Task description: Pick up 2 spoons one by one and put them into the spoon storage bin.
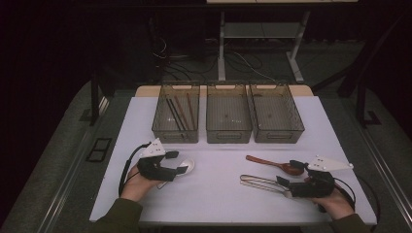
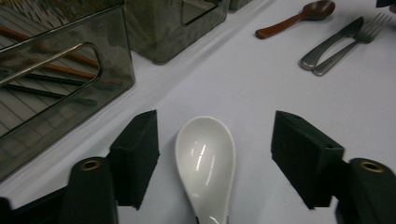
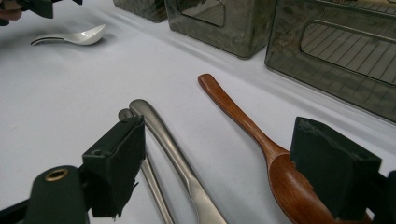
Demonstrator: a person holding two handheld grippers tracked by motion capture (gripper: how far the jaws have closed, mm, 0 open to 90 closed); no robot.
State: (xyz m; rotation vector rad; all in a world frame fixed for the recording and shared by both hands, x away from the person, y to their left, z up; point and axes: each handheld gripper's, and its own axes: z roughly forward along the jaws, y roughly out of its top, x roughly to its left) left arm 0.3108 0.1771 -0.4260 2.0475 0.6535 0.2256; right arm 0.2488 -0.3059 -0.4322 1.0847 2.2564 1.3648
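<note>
- Meanwhile, at a white surface [image 1: 218, 194], a person sorts cutlery with a pair of tongs in each hand; three see-through bins [image 1: 228, 119] stand in a row at the far edge.
- The left tongs [image 1: 179, 162] sit low over a white spoon [image 2: 205, 163], one jaw on either side of its bowl. The jaws stand apart and press on nothing: the spoon lies flat on the surface between them, its handle running back under the tongs, so they appear lined up to close on it.
- The right tongs [image 3: 243, 172] rest near the right edge, jaws also apart and empty, over the bowl end of a wooden spoon [image 3: 252, 140], with a metal knife [image 3: 173, 154] and a fork [image 2: 355, 44] just beside it. All three lie loose on the surface, likely waiting their turn.
- The left bin [image 1: 176, 116] already holds several chopsticks [image 1: 180, 112], red and dark, laid lengthwise, which suggests each bin takes one kind of utensil; the other two look nearly bare.
- With the white spoon directly in front of the left bin's near wall, a short lift and carry forward would probably bring it to a bin.
</note>
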